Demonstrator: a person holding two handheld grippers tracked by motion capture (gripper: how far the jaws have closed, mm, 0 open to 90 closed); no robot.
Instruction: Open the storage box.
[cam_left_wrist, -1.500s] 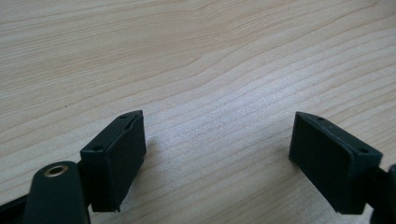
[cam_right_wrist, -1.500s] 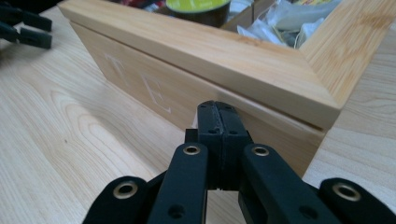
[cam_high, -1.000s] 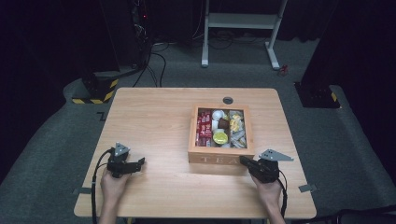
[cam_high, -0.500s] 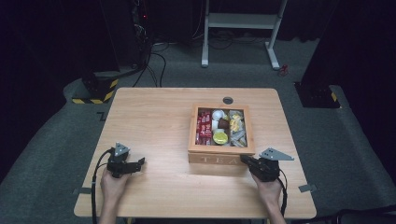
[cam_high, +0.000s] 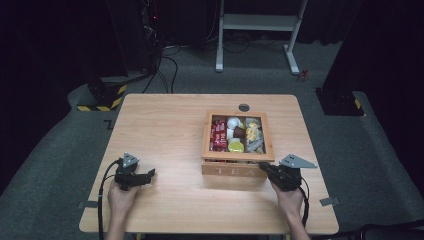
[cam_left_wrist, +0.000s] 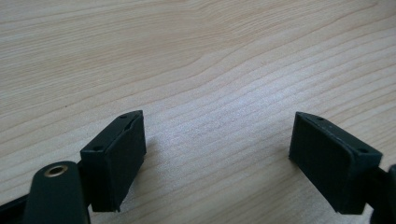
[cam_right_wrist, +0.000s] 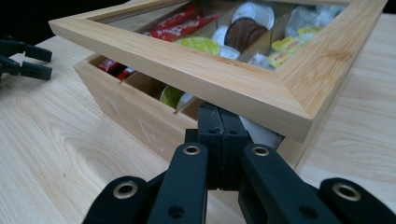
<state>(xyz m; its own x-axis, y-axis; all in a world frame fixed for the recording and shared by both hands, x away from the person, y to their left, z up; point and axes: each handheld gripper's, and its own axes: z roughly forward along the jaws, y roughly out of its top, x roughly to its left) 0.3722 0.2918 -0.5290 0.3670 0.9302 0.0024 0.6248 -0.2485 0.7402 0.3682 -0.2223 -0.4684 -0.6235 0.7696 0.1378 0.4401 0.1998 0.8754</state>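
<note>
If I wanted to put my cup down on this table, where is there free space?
The whole left half of the table is bare, from the far edge down to the left tongs. A narrow strip also runs right of the tea box. It is crowded at the box's near right corner, where the shut right tongs push under the raised lid.

The tea box (cam_high: 238, 169) sat right of the table's (cam_high: 165, 125) centre; left gripper (cam_high: 148, 175) lay well apart, right gripper (cam_high: 263, 167) at its front corner.
</note>
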